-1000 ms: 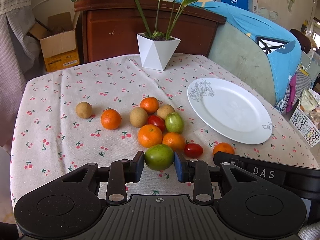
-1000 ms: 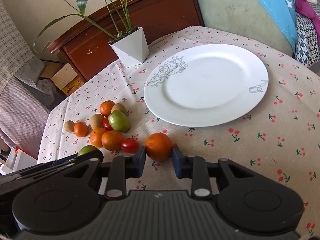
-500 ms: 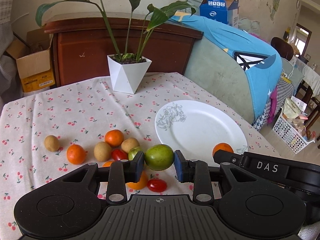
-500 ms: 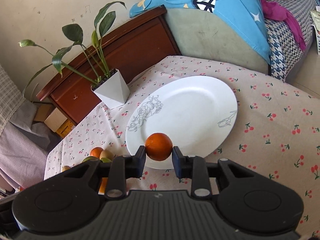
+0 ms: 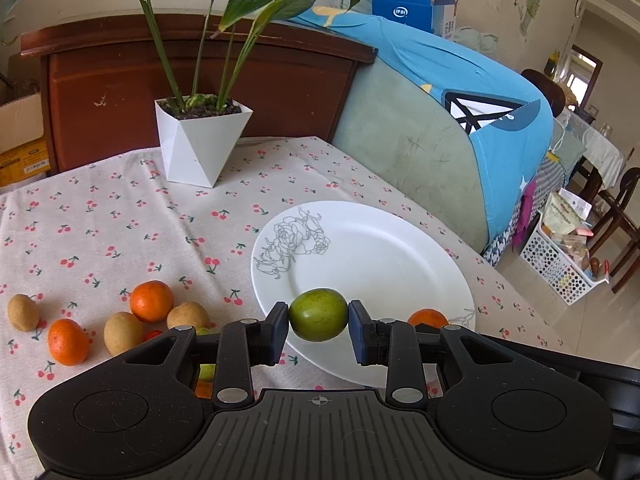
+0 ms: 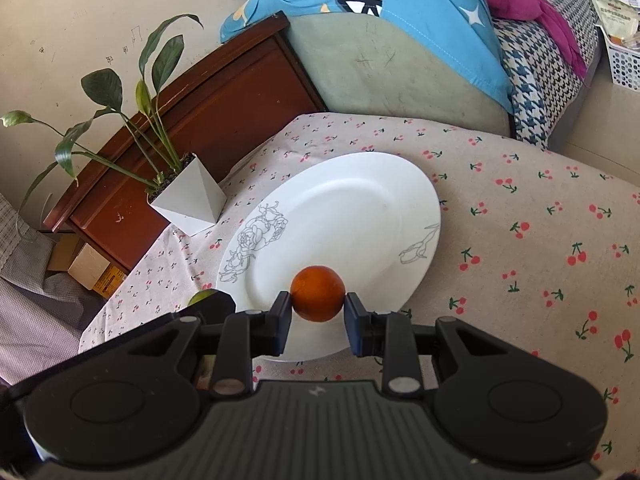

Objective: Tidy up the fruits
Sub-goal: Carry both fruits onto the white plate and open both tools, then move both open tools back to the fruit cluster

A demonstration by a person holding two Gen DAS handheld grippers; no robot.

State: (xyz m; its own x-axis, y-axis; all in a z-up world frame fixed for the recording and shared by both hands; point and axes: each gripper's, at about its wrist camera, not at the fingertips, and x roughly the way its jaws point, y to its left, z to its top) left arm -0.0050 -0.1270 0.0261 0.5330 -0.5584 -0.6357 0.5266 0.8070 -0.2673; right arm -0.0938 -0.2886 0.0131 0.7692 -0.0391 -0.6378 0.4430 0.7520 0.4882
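— What is hidden from you right now?

— From my left wrist view, my own housing covers part of the fruit heap at about 8 o'clock: a small green fruit (image 5: 207,371) shows only as a sliver behind my finger link, and a red one beside it is too covered to name. The orange fruit (image 5: 427,317) at 3 o'clock of my left gripper (image 5: 318,320) is cut off below by my other tool. From the right wrist view, the near rim of the plate (image 6: 360,200) lies behind my fingers.

— And the jaws?

— My left jaws stand about a fruit's width apart, both pads pressing the green fruit (image 5: 318,315), one at 9 o'clock and one at 3. It sits in front of the plate's (image 5: 380,248) near part; whether it touches the plate I cannot tell. My right gripper (image 6: 318,310) clamps the orange fruit (image 6: 317,293) the same way, over the plate's near half.

— The rest of the fruit?

— On the cherry-print tablecloth (image 5: 120,208), toward 9 o'clock: two oranges (image 5: 151,301) and three brown fruits (image 5: 123,333). The white plant pot (image 5: 200,142) stands at 11 o'clock.
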